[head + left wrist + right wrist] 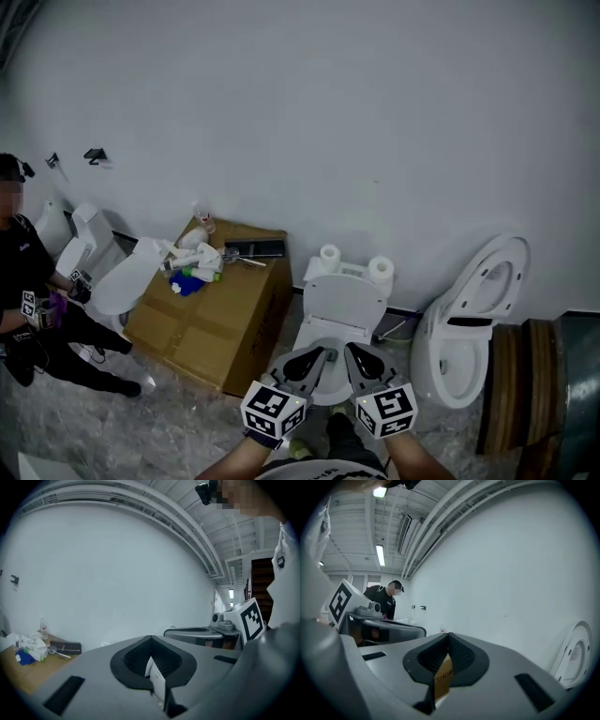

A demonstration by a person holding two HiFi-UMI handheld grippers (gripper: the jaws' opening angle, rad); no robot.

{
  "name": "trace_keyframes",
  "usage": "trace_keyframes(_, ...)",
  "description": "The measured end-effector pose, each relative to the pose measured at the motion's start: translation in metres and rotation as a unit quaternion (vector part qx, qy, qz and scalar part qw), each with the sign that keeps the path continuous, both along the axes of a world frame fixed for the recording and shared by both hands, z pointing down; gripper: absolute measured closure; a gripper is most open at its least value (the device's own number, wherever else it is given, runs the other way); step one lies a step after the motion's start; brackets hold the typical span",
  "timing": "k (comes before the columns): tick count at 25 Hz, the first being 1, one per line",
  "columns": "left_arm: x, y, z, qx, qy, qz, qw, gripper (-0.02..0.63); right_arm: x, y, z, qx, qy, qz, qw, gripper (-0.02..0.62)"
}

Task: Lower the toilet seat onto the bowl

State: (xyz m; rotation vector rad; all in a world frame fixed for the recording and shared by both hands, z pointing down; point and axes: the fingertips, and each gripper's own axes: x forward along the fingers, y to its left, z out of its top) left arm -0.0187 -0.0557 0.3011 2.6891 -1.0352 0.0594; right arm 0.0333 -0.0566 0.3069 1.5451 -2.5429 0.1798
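- White toilet (311,328) stands centred against the grey wall (309,112) in the head view, with two paper rolls (329,255) on its tank (354,273). The toilet seat (343,305) looks tipped up against the tank, above the bowl (330,384), though the steep angle makes that hard to confirm.
- Just in front of the bowl, the left gripper (322,353) and right gripper (350,349) hover side by side. Their tips point at the toilet and touch nothing.
- To the left of the toilet is a cardboard box (211,314) with clutter (192,267) on top. A second toilet (455,361) with its seat raised is at the right, and a person (23,272) in black stands at the far left.
- Left gripper view: the jaws are pressed together at the tips with nothing between them. Beyond them lie the box top and the right gripper's marker cube (251,618).
- Right gripper view: the jaws likewise meet, with nothing gripped. Past them show the left gripper's cube, the person, and the second toilet's raised seat at the right edge.
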Motion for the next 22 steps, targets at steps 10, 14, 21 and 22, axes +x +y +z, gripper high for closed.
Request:
trace_keyframes(10,-0.002,-0.006,-0.031,0.032,0.01,-0.006,0.9994,0.595,0.003,-0.001,-0.017,0.014,-0.004,0.008,1.0,0.578)
trace_keyframes(14,-0.003,-0.006,-0.032,0.033,0.012,-0.007,0.9994,0.595,0.001,-0.001,-0.018,0.015,-0.004,0.008,1.0,0.578)
trace_keyframes(21,-0.007,-0.009,-0.028,0.031,0.007,-0.016,0.9994,0.595,-0.001,-0.003,-0.013,0.011,-0.002,0.002,1.0,0.578)
trace_keyframes(22,-0.007,-0.01,-0.027,0.029,0.006,-0.017,0.9994,0.595,-0.002,-0.003,-0.013,0.011,-0.001,0.0,1.0,0.578)
